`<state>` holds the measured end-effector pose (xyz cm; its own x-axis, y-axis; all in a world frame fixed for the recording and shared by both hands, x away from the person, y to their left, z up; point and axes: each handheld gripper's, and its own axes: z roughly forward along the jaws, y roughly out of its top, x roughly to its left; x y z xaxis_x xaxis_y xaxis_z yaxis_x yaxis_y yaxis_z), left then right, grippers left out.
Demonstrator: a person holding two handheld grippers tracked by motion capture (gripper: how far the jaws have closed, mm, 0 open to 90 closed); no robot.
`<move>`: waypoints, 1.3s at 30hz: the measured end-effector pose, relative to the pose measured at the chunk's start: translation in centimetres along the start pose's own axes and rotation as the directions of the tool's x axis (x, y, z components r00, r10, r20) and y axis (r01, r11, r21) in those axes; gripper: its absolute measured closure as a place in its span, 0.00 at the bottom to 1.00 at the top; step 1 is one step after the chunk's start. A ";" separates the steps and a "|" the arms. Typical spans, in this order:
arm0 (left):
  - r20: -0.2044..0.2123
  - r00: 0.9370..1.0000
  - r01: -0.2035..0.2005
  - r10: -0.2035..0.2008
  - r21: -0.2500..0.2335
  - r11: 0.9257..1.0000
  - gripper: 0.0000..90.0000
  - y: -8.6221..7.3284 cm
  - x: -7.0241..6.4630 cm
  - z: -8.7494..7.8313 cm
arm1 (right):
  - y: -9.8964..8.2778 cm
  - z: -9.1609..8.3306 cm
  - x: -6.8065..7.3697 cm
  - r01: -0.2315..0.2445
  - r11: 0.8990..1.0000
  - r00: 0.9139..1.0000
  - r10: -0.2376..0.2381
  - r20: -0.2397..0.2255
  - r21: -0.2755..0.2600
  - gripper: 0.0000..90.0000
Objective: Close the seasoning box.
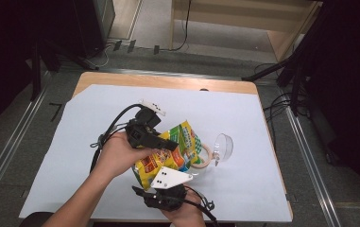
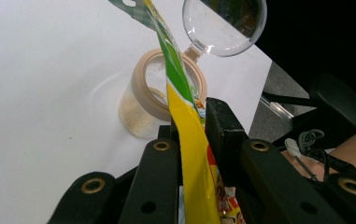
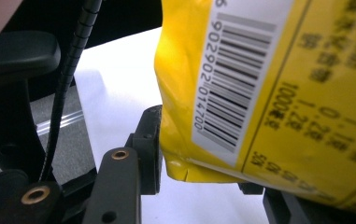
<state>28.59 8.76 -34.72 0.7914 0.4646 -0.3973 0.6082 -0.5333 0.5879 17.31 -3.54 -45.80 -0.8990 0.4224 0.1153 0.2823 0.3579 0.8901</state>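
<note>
A yellow and green snack bag hangs tilted over a clear jar with a beige rim. My left gripper reaches in from the left and is shut on the bag's upper edge. In the left gripper view its jaws pinch the thin bag, whose top runs over the jar's mouth. My right gripper comes up from the near edge under its grey plate. The barcoded bottom corner of the bag sits between its jaws, with the left pad against it.
The jar's clear round lid stands open just right of the jar, seen also as the lid. A white sheet covers the wooden table, with open room to the left and far side. Cables and dark stands lie on the floor beyond.
</note>
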 end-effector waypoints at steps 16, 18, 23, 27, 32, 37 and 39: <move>0.026 0.999 0.028 -0.028 -0.036 0.999 0.81 0.0 0.7 -0.2 | 0.3 -0.3 -0.7 -0.063 0.997 0.997 0.061 -0.056 -0.036 0.71; 0.027 0.999 0.032 -0.030 -0.045 0.998 0.81 0.1 0.7 -0.4 | 0.5 -0.4 -1.0 -0.063 0.997 0.996 0.060 -0.059 -0.046 0.71; 0.009 0.999 0.035 -0.035 -0.029 0.999 0.85 0.6 1.0 -0.3 | 0.7 -0.1 -1.2 -0.069 0.997 0.996 0.067 -0.061 -0.041 0.71; 0.004 0.999 0.052 -0.052 -0.018 0.999 0.86 1.5 1.4 -0.4 | 1.2 0.0 -1.9 -0.069 0.997 0.996 0.067 -0.062 -0.033 0.70; -0.004 0.998 0.061 -0.061 0.004 0.998 0.87 2.3 1.8 -0.4 | 2.0 0.3 -2.3 -0.032 0.999 0.998 0.032 -0.046 0.000 0.66; 0.022 0.998 0.059 -0.058 -0.014 0.998 0.85 1.7 2.3 -0.4 | 1.6 0.2 -1.9 0.014 1.000 1.000 -0.014 -0.006 -0.004 0.72; 0.015 0.998 0.059 -0.058 -0.012 0.998 0.85 1.7 2.2 -0.4 | 1.6 0.2 -1.9 0.005 1.000 1.000 -0.005 -0.012 -0.007 0.72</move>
<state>31.37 9.22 -34.31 0.7553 0.4843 -0.4416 0.6528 -0.4968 0.5718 19.53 -3.64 -44.68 -0.9043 0.4107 0.1163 0.2757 0.3541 0.8937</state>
